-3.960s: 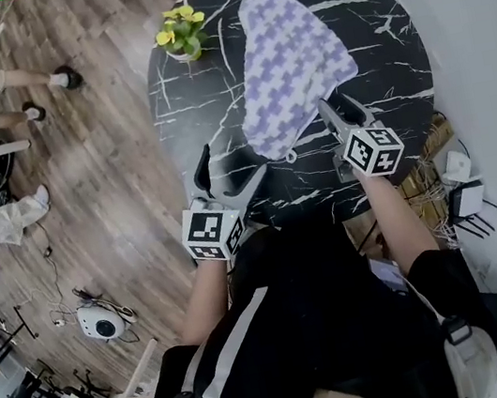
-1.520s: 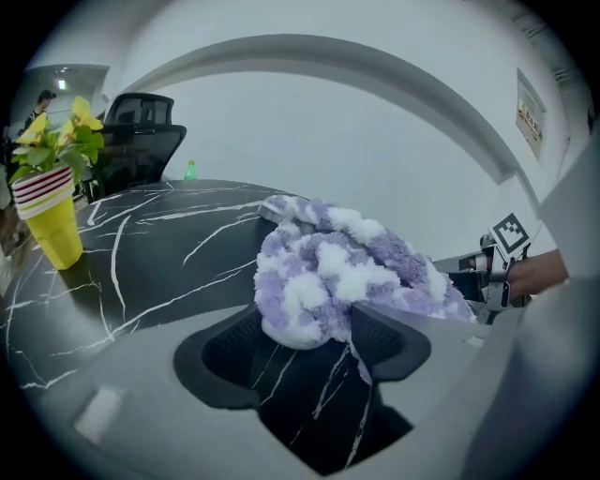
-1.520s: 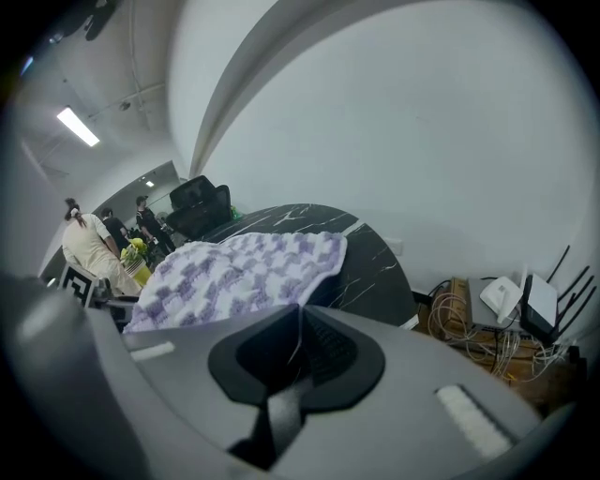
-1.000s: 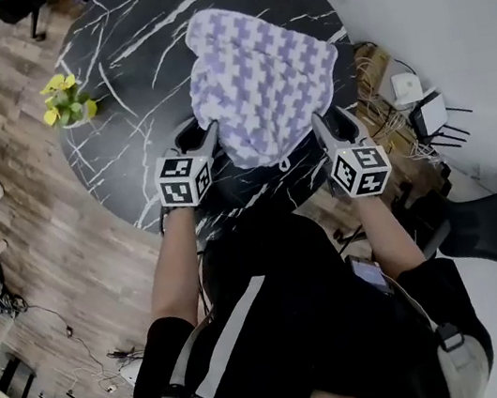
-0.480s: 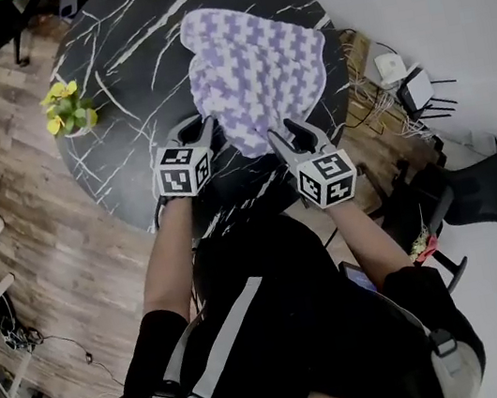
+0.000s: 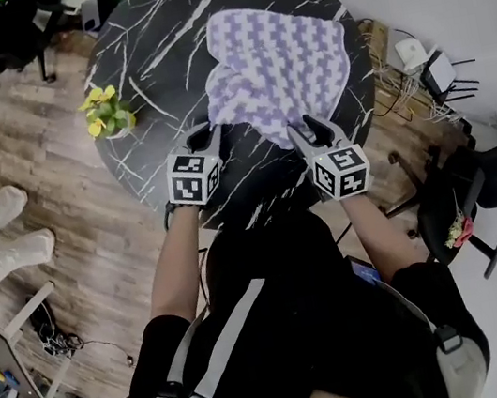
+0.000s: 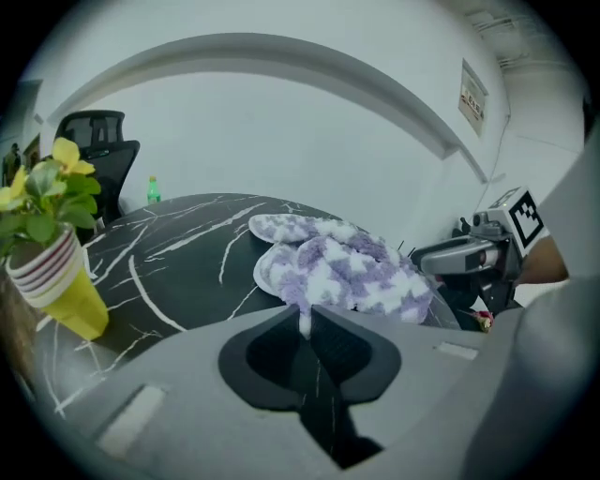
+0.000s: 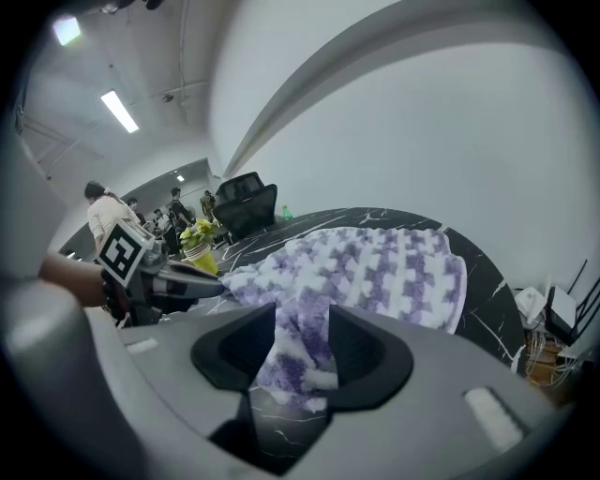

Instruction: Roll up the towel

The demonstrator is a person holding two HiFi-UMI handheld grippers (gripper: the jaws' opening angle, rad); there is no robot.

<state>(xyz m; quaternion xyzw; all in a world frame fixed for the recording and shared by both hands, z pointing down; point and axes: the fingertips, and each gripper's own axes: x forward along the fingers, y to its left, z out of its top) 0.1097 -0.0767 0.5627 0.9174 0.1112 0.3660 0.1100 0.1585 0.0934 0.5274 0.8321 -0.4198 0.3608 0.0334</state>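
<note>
Head view, starting at the left: a yellow flower in a striped pot [image 6: 108, 113] stands on the round black white-veined surface [image 6: 133, 56], well apart from the work. Next is my left gripper [image 6: 204, 136], whose jaws have just been closing. Its own view shows them clenched on a thin tip of the purple-and-white checked fleece towel [image 6: 275, 50] at the near-left corner [image 7: 303, 319]. The towel lies spread across the far half of the surface and is rumpled along its near edge. On the right, my right gripper [image 6: 310, 127] grasps a thicker fold of the near-right corner, the cloth filling the gap between its jaws [image 8: 302, 323].

I judge that I am about to start the roll from the near edge. To do it well I would lift both corners evenly and keep the edge taut between the grippers. Then I would turn it over away from me, hands parallel so the roll runs straight. The left hold looks slim, so I would go gently and avoid dragging the whole towel.
</note>
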